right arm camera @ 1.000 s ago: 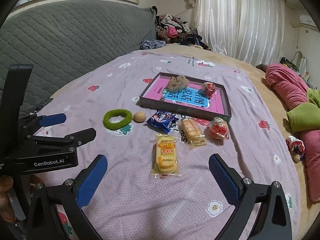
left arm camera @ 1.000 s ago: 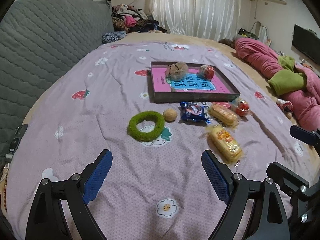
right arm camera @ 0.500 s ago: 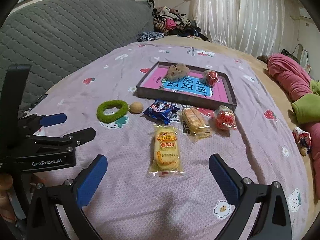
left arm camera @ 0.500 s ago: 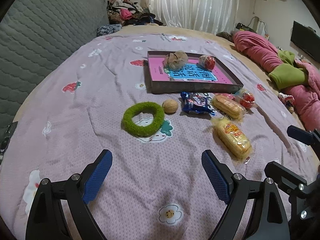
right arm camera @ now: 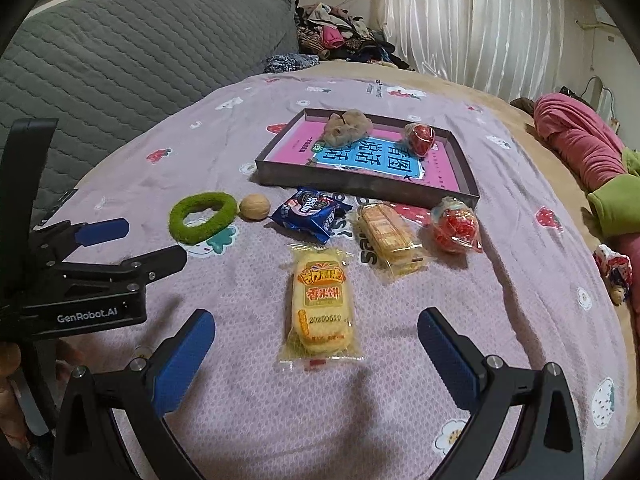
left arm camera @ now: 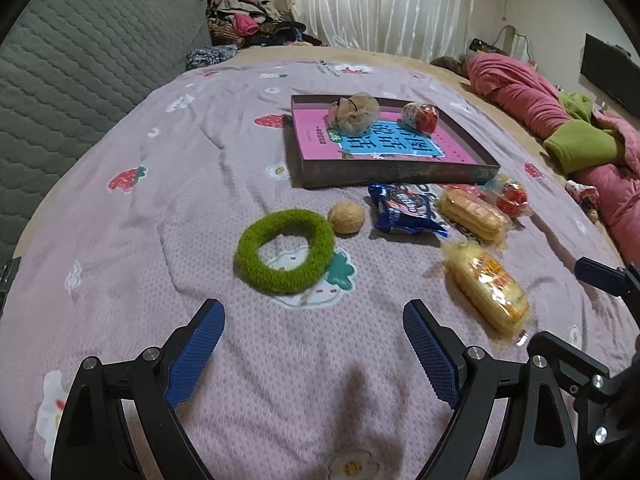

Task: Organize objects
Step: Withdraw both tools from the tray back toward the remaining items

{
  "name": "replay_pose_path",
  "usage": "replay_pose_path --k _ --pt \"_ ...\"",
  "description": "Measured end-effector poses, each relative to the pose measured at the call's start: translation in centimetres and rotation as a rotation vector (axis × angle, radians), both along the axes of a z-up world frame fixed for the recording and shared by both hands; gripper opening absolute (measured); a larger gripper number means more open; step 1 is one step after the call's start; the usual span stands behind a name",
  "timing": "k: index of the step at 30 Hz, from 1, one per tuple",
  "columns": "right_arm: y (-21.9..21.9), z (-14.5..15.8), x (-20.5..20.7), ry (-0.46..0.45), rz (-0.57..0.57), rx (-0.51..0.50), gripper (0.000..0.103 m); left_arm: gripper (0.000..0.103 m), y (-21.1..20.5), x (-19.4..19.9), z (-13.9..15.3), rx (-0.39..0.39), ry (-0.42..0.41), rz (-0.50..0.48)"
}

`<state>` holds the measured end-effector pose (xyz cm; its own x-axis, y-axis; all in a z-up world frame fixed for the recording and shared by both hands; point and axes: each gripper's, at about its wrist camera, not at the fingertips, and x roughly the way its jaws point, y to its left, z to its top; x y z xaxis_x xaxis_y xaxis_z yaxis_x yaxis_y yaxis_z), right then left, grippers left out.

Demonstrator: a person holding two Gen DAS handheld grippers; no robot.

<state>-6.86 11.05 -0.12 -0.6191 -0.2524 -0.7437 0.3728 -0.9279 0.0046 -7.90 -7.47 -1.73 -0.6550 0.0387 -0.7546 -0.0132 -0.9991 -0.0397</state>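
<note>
- The bed (left arm camera: 168,184) filled your view, covered by a mauve quilt printed with strawberries and flowers, and it carried every item.
- At 12 o'clock from both tools lay the shallow dark tray (right arm camera: 360,188), with a pink and blue book cover flat inside it.
- In the tray's far half sat a beige plush lump (left arm camera: 354,112) and, at 3 o'clock of it and apart from it, a red wrapped sweet (left arm camera: 420,117).
- Your left tool (left arm camera: 314,344) hung over bare quilt with its blue pads spread wide and nothing between them.
- Your right tool (right arm camera: 316,354) was spread just as wide; the near end of the yellow rice-cracker pack (right arm camera: 322,306) lay between its pads, touched by neither.
- The green fuzzy ring (left arm camera: 286,250) lay at 12 o'clock of your left tool, flat on the quilt.
- A walnut (left arm camera: 346,217) sat at the ring's 2 o'clock, just beside it; whether they touched you could not tell.
- At 3 o'clock of the walnut lay the blue biscuit packet (right arm camera: 310,214), near the tray's front wall.
- At 3 o'clock again came a clear pack of pale wafers (right arm camera: 388,236), then a red sweet in clear wrap (right arm camera: 456,226) near the tray's front right corner.
</note>
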Motion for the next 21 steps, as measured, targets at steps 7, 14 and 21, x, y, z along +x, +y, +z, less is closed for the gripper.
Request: replay_pose_path --k 7,14,21 --pt "-0.2 -1.1 -1.7 -0.015 -0.009 0.001 0.102 0.091 -0.1 -2.2 -0.6 -0.008 -0.004 0.011" --pt "0.1 -2.2 -3.3 -0.037 -0.043 -0.007 0.102 0.091 0.3 -3.9 -1.5 -0.018 -0.006 0.0" --pt "0.2 -3.5 -4.3 -0.053 -0.06 0.004 0.102 0.091 0.3 -4.7 -3.0 -0.027 -0.034 -0.009"
